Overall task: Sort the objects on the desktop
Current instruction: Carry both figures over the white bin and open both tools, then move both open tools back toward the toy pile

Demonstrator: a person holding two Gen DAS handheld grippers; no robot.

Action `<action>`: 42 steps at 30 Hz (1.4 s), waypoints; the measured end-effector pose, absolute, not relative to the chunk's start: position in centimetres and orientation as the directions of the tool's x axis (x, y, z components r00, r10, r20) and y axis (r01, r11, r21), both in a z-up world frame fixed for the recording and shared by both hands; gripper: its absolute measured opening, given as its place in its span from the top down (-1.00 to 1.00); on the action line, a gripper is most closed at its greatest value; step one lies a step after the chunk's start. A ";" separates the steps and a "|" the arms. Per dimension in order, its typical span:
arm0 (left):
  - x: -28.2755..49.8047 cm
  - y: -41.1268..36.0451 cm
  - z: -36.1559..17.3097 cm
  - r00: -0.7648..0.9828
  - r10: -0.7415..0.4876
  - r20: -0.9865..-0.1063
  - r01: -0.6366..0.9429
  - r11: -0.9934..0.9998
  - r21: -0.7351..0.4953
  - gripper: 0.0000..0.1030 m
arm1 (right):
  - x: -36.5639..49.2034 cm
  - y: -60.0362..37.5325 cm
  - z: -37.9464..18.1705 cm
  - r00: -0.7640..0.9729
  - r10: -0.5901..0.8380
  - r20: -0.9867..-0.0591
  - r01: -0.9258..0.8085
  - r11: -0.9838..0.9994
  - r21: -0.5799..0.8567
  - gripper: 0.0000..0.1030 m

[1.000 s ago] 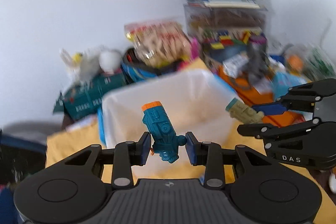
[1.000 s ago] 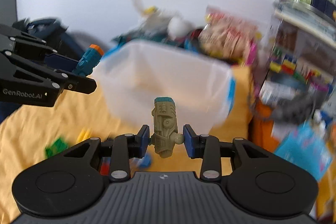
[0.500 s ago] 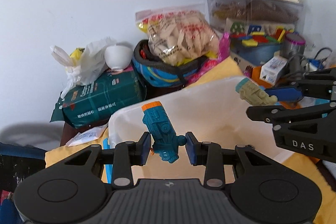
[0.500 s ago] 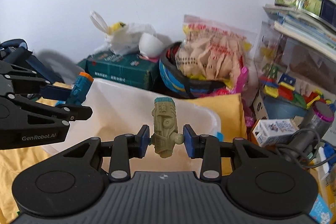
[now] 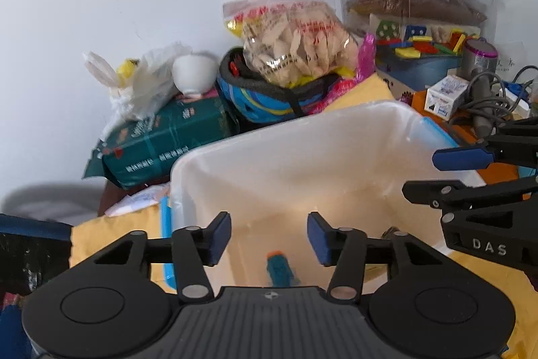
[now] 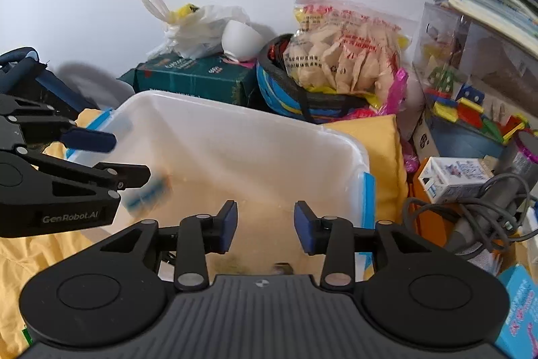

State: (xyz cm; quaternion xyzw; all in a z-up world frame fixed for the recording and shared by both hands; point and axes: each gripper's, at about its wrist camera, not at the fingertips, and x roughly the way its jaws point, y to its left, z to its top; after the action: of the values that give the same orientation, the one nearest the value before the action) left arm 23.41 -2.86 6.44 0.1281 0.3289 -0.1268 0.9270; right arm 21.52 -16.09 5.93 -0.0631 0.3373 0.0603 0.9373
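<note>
A translucent white bin (image 5: 302, 137) with blue clips sits on a yellow cloth; it also shows in the right wrist view (image 6: 255, 123). My left gripper (image 5: 269, 236) is open and empty over the bin's near edge. The teal toy with an orange cap (image 5: 279, 271) lies blurred inside the bin just below it, and shows blurred in the right wrist view (image 6: 148, 194). My right gripper (image 6: 265, 226) is open and empty over the bin. A small dark-olive shape (image 6: 282, 267) sits low in the bin under it, too hidden to identify.
Behind the bin stand a green package (image 5: 161, 137), a white bowl (image 5: 195, 71), a plastic bag (image 5: 141, 83), a blue helmet holding a snack bag (image 5: 296, 36), stacked clear boxes with blocks (image 5: 417, 32), a small carton (image 6: 454, 177) and grey cables (image 6: 487, 207).
Both grippers have opened and dropped their toys. The teal toy and the olive toy have left the jaws and fallen into the bin.
</note>
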 end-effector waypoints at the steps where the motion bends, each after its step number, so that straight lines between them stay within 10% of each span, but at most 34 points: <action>1: 23.0 -2.8 6.7 0.753 -0.161 -0.638 0.322 0.936 0.144 -0.08 | 21.2 -16.0 6.0 0.769 0.066 -0.636 -0.157 0.984 -0.087 0.18; 11: 15.3 -2.6 8.0 0.819 -0.161 -0.551 0.332 0.916 0.226 -0.20 | 16.8 -16.0 7.2 0.786 0.107 -0.609 -0.188 0.980 -0.071 0.04; 27: 2.5 -1.2 -2.3 0.589 -0.203 -0.782 0.422 0.903 0.084 -0.28 | 5.2 -14.3 0.8 0.679 0.188 -0.709 -0.279 0.960 -0.012 0.04; 42: 5.8 -2.9 -1.6 0.612 -0.231 -0.756 0.450 0.888 0.094 -0.27 | 0.4 -14.7 -2.7 0.604 0.186 -0.775 -0.268 0.963 0.022 0.28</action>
State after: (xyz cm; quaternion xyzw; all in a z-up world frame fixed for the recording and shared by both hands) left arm 5.82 -2.94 -1.60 0.1384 0.3962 -0.1919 0.8872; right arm 0.45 -14.74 -2.74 -0.0480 0.4266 0.1268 0.8942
